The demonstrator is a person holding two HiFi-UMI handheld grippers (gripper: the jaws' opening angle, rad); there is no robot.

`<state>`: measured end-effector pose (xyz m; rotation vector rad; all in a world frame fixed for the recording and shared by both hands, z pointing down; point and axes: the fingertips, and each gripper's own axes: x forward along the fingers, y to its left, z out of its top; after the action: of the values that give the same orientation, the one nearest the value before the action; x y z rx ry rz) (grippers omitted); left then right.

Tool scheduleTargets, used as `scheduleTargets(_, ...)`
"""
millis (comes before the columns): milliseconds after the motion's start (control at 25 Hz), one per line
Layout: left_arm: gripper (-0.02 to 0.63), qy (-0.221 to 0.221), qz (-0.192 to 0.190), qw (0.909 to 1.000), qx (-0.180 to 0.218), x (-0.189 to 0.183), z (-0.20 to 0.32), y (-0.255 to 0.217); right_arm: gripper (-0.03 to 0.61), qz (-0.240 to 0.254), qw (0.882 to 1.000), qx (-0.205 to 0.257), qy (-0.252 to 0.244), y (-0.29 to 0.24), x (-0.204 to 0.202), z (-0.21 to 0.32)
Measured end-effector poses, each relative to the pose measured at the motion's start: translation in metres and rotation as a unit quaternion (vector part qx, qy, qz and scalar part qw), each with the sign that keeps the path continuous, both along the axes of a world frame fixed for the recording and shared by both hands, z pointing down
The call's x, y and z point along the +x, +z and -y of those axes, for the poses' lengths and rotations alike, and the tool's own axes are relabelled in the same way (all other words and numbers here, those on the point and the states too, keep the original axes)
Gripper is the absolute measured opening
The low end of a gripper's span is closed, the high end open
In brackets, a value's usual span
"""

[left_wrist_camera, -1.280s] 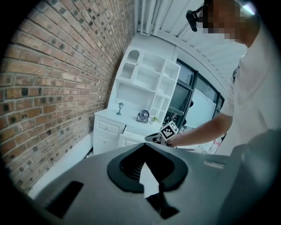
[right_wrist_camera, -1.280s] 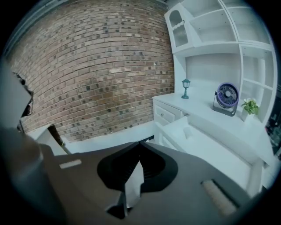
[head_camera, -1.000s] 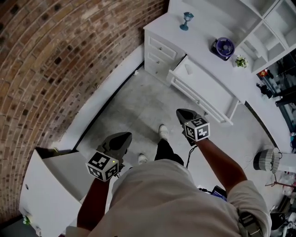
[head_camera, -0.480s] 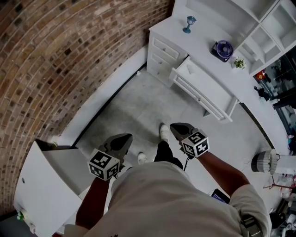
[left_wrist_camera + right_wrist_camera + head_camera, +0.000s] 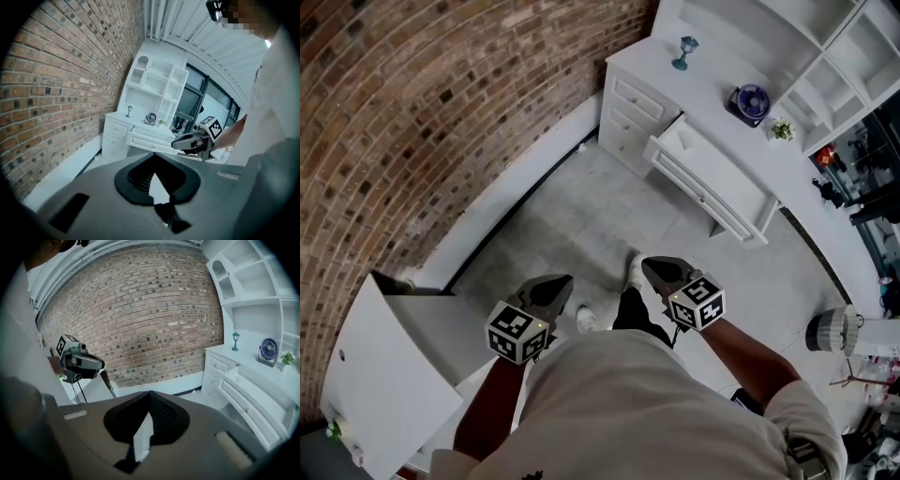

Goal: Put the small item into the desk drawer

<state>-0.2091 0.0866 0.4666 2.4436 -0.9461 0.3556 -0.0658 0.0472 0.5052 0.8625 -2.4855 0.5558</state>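
So both tools are up near the waist here, nowhere close to the furniture. The left tool (image 5: 555, 286) and the right tool (image 5: 656, 270) each have their jaws pressed together, and I can't see anything pinched in either one.

I honestly can't pin down the small item. The little things I can see are all on the white counter (image 5: 712, 89): a blue lamp-ish ornament (image 5: 684, 52), a small fan (image 5: 753, 100) and a tiny plant (image 5: 782, 129). There's maybe a speck inside the drawer too, but it's too small to call.

The drawer (image 5: 719, 178) is already pulled out. Its long side runs along the counter front, slanting away to the right in the head view.

What matters next is that everything sits ahead and off to the right, well apart across bare floor (image 5: 581, 216). The right tool is on the nearer side, so I'd guess that arm reaches once the person walks over
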Motion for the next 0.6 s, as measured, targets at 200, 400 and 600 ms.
scheduleTargets(200, 0.005, 0.007, 0.001, 1.0, -0.003, 0.006, -0.008, 0.003, 0.012, 0.006, 1.0, 0.005, -0.012, -0.009, -0.003, -0.015)
scheduleTargets(400, 0.005, 0.013, 0.001, 0.9999, -0.003, 0.01, -0.012, 0.003, 0.012, 0.01, 1.0, 0.008, -0.017, -0.015, -0.005, -0.025)
scheduleTargets(600, 0.004, 0.015, 0.001, 0.9999, -0.005, 0.014, -0.016, 0.003, 0.012, 0.012, 1.0, 0.011, -0.022, -0.019, -0.005, -0.027)
